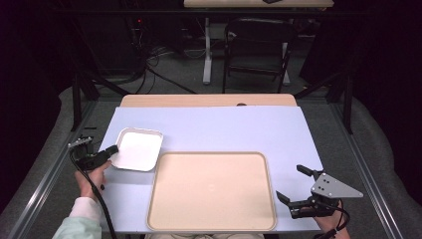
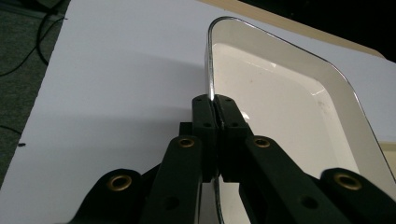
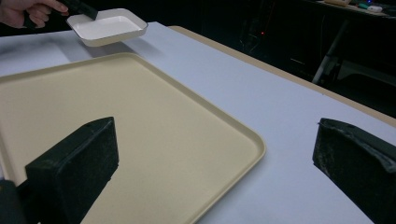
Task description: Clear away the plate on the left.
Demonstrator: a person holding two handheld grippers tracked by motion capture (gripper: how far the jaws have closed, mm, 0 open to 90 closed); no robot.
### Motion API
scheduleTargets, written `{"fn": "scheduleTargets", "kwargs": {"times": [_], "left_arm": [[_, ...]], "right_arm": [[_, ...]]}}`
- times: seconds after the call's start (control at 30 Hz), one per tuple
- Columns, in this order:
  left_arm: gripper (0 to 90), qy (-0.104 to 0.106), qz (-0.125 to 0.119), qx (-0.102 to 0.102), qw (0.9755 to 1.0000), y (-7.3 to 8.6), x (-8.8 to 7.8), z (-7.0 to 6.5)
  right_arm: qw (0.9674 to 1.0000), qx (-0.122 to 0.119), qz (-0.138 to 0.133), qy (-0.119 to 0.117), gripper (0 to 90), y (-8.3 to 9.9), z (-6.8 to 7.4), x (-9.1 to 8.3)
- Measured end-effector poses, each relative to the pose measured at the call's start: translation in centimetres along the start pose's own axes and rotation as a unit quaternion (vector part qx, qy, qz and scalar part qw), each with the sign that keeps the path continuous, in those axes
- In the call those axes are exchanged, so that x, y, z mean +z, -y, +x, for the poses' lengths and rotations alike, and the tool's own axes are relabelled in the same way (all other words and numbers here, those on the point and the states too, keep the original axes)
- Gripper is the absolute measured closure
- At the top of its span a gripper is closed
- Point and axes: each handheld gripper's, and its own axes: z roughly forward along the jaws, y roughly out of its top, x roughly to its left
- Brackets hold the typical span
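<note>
White dish (image 1: pixel 138 148), shallow, rounded-rectangular.

**Layout of the surface**

A large tray (image 1: pixel 211 191) lies flat on the surface (image 1: pixel 224 127), at its near edge and about midway across. A small dish (image 1: pixel 138 148) sits just beyond the tray's far left corner, its near corner overlapping that corner in the high view; the right gripper view shows it raised clear of the surface. The left claw (image 1: pixel 112 149) meets the dish's left rim, pinching it edge-on. The right claw (image 1: pixel 291 183) is to the right of the tray, just beside its right edge, near the surface's front right corner. A chair (image 1: pixel 257 50) stands on the floor behind the surface.
</note>
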Motion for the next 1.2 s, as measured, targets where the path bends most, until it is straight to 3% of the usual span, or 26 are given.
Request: {"fn": "scheduleTargets", "kwargs": {"times": [0.43, 1.2], "left_arm": [[87.9, 0.019, -0.016, 0.008, 0.9997, -0.2, -1.1, -1.7], [88.0, 0.069, -0.023, 0.041, 0.9965, 0.1, -1.4, -6.6]], "right_arm": [[1.0000, 0.001, 0.005, -0.001, 0.0, 0.0, 0.0, 0.1], [0.9998, 0.004, 0.017, -0.001, 0.0, 0.1, 0.1, 0.6]]}}
